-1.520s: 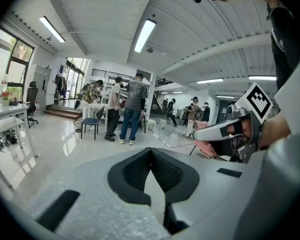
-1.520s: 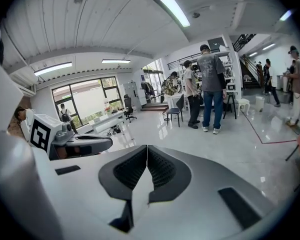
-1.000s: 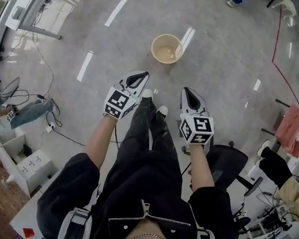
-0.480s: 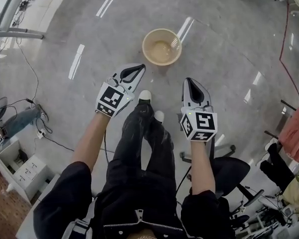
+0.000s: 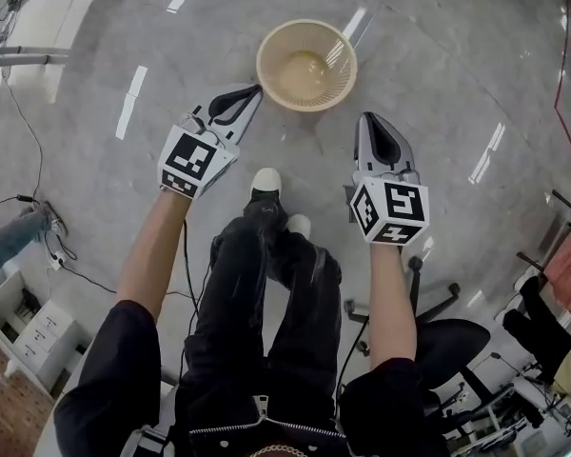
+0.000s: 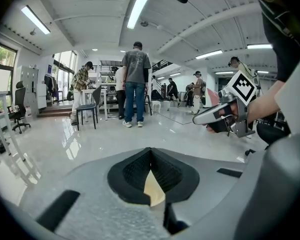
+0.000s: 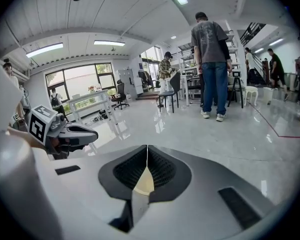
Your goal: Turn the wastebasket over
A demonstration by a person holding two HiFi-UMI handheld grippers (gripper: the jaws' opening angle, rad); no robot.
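Glossy grey floor with bright ceiling-light reflections fills the area beneath both tools. Left gripper: jaws pressed fully together, nothing between the pads; its own view shows only a thin beige sliver in the slot below the closed pads. Right gripper: jaws likewise pressed together and empty, with the same beige sliver below the pads. Each unit carries its marker cube at the rear, left cube and right cube, and both point forward and downward, side by side with a gap between them. Wastebasket: beige, round, standing upright on the floor with its mouth up and its interior empty. It sits directly ahead of the left gripper's tip, whose point overlaps the rim's near-left edge in the head view. Contact cannot be confirmed. From the right gripper it lies ahead and to the left, near but clearly apart. Between and behind the two grippers are the person's white shoes. Behind the right gripper stands a black office chair. Far left of the left gripper, cables trail across the floor toward a white cabinet. Both gripper views show a standing person in the room well ahead.
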